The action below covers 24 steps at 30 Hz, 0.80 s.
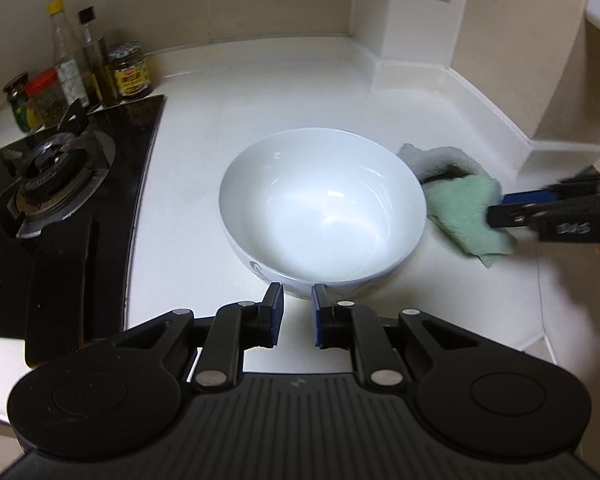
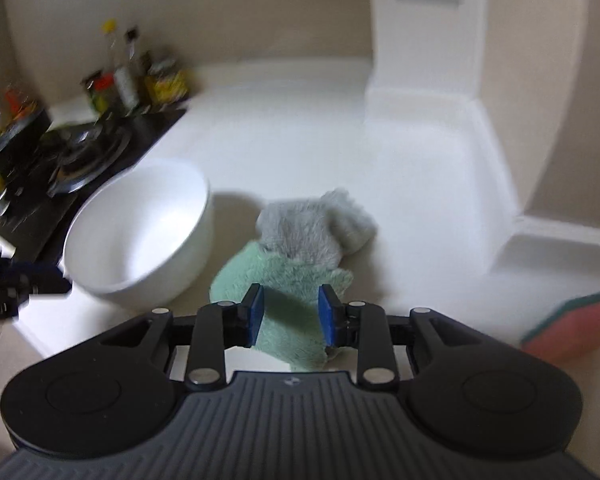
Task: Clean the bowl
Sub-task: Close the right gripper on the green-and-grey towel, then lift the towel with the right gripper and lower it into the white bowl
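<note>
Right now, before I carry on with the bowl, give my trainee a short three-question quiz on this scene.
1. True or false: the bowl holds food.
2. What lies between the right gripper fingers: A sponge, B green cloth, C jar?
3. Which appliance sits beside the bowl, opposite the cloth?

Key:
1. False; its inside looks bare.
2. B; the jaws stand open, not pressing the cloth.
3. The gas stove. The left gripper is open at the bowl's near rim.
</note>
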### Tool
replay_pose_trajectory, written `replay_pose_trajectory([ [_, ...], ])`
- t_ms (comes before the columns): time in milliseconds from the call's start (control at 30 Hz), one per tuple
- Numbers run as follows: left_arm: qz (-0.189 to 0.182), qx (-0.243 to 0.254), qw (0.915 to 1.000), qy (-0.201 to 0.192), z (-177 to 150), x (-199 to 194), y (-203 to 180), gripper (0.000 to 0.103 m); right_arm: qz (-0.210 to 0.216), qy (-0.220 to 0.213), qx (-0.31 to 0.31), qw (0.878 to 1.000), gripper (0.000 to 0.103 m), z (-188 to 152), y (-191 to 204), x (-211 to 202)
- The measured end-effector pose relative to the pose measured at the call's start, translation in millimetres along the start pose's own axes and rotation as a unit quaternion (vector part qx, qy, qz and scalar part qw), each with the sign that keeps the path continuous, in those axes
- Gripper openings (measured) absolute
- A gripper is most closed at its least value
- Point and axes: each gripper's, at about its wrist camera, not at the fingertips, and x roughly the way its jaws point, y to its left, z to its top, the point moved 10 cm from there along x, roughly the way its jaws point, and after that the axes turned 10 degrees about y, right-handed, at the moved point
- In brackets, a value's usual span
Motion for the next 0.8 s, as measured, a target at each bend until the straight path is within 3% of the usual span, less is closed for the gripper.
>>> replay_pose_trajectory([
  [167, -0.001, 0.011, 0.9999, -0.005, -0.6, -8.9, 1.5, 0.015, -0.011, 0.001, -0.030, 0.999, 0.024, 0.0, 9.6, 19.5],
  [233, 0.000, 0.010, 0.9999, -0.004, -1.4, -10.2, 5.4, 0.015, -0.007, -0.005, -0.027, 1.000, 0.000, -0.1, 12.9, 19.5],
  [400, 0.003, 0.016, 0.9999, -0.004, -1.3, -14.4, 16.7, 0.015, -0.013, -0.023, -0.021, 0.999, 0.000, 0.8, 13.8, 1.3],
  [467, 0.006, 0.019, 0.9998, -0.007, 0.5, -17.5, 22.2, 0.015, -0.033, -0.027, -0.031, 0.999, 0.003, 1.3, 10.3, -6.6],
  [500, 0.006, 0.020, 0.9997, -0.009, 1.7, -18.7, 24.6, 0.015, -0.046, -0.026, -0.047, 0.998, 0.011, 1.3, 8.5, -8.6],
  [533, 0.005, 0.023, 0.9997, -0.010, 3.6, -19.7, 26.4, 0.015, -0.060, -0.022, -0.067, 0.996, 0.029, 1.4, 6.7, -10.1],
  [567, 0.004, 0.029, 0.9995, -0.011, 5.8, -20.2, 28.1, 0.015, -0.074, -0.019, -0.088, 0.993, 0.033, 1.5, 4.9, -11.7],
  [667, 0.007, 0.040, 0.9991, -0.012, 13.3, -20.1, 32.5, 0.015, -0.091, -0.007, -0.174, 0.980, 0.031, 3.7, 5.6, -11.7],
  [800, 0.006, 0.040, 0.9991, -0.016, 20.6, -18.7, 36.7, 0.015, -0.065, -0.012, -0.258, 0.964, 0.031, 17.4, 20.8, -13.9],
])
